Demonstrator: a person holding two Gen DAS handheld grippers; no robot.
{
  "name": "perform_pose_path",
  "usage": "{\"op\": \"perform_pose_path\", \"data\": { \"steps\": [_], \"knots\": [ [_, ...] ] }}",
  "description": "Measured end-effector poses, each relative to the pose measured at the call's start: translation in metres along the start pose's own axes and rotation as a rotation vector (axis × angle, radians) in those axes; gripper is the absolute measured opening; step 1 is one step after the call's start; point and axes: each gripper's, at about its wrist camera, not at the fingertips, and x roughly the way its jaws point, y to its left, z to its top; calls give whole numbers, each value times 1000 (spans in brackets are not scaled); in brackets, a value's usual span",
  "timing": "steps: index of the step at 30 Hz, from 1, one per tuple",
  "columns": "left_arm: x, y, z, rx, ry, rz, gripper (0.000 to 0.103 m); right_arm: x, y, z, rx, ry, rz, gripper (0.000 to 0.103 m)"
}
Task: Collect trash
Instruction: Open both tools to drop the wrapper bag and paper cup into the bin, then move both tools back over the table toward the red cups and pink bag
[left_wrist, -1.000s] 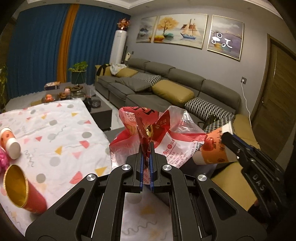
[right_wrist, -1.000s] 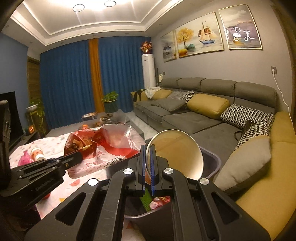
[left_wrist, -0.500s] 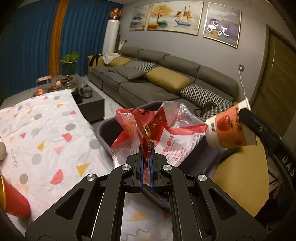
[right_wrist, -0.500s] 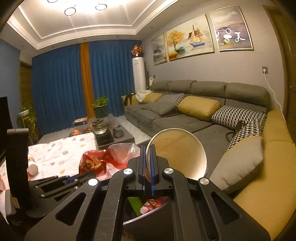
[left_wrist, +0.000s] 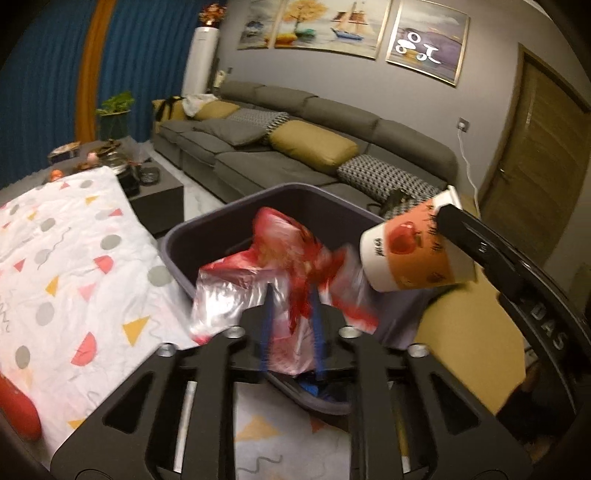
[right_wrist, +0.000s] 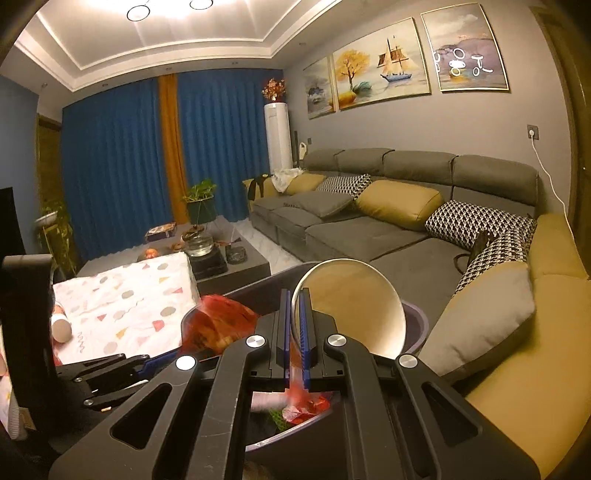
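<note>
A red and clear plastic bag (left_wrist: 280, 251) hangs blurred over the open grey bin (left_wrist: 207, 229). My left gripper (left_wrist: 291, 295) is opening; the bag's lower part is still between its blue pads, which no longer pinch it. To the right, my right gripper (left_wrist: 448, 218) is shut on the rim of a paper cup (left_wrist: 410, 251) with an orange apple print, held tilted above the bin. In the right wrist view the right gripper (right_wrist: 294, 295) clamps the cup (right_wrist: 354, 306), whose mouth faces the camera. The bag (right_wrist: 221, 321), the bin (right_wrist: 415, 314) and the left gripper (right_wrist: 144, 363) lie to the left and below.
A table with a patterned white cloth (left_wrist: 74, 258) lies left of the bin, with a red cup (left_wrist: 14, 410) at its near edge and a small bottle (right_wrist: 61, 325). A grey sofa (left_wrist: 295, 147) and a yellow cushion (left_wrist: 469, 332) are behind and right. A dark coffee table (right_wrist: 229, 254) stands beyond.
My left gripper has come forward and down over the bin and its jaws have parted, so the bag sags loose. The right gripper still holds the cup in about the same place.
</note>
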Motion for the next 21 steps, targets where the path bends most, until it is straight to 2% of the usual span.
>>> {"op": "perform_pose_path", "data": {
  "steps": [1, 2, 3, 7, 11, 14, 15, 16, 18, 21],
  "knots": [
    [-2, 1, -2, 3, -9, 8, 45, 2, -1, 1, 1, 4, 1, 5],
    [-6, 4, -3, 0, -23, 12, 59, 3, -3, 0, 5, 9, 1, 6],
    [-11, 8, -4, -8, -33, 25, 66, 5, -4, -1, 7, 17, 5, 6],
    [-39, 23, -9, -58, -84, 106, 76, 14, 0, -8, 4, 52, 17, 6],
    [-88, 29, -15, -82, -181, 178, 89, 24, 6, -13, -1, 78, 27, 6],
    [-127, 33, -24, -101, -246, 237, 93, 31, 10, -17, -4, 102, 29, 8],
    [-138, 35, -28, -109, -261, 263, 95, 33, 11, -18, -4, 109, 27, 15],
    [-147, 38, -32, -117, -271, 283, 95, 34, 11, -19, -2, 110, 27, 28],
    [-166, 47, -40, -138, -284, 330, 96, 34, 13, -20, 4, 107, 23, 44],
    [-190, 61, -52, -164, -300, 403, 97, 30, 16, -21, 8, 107, 18, 46]
  ]
}}
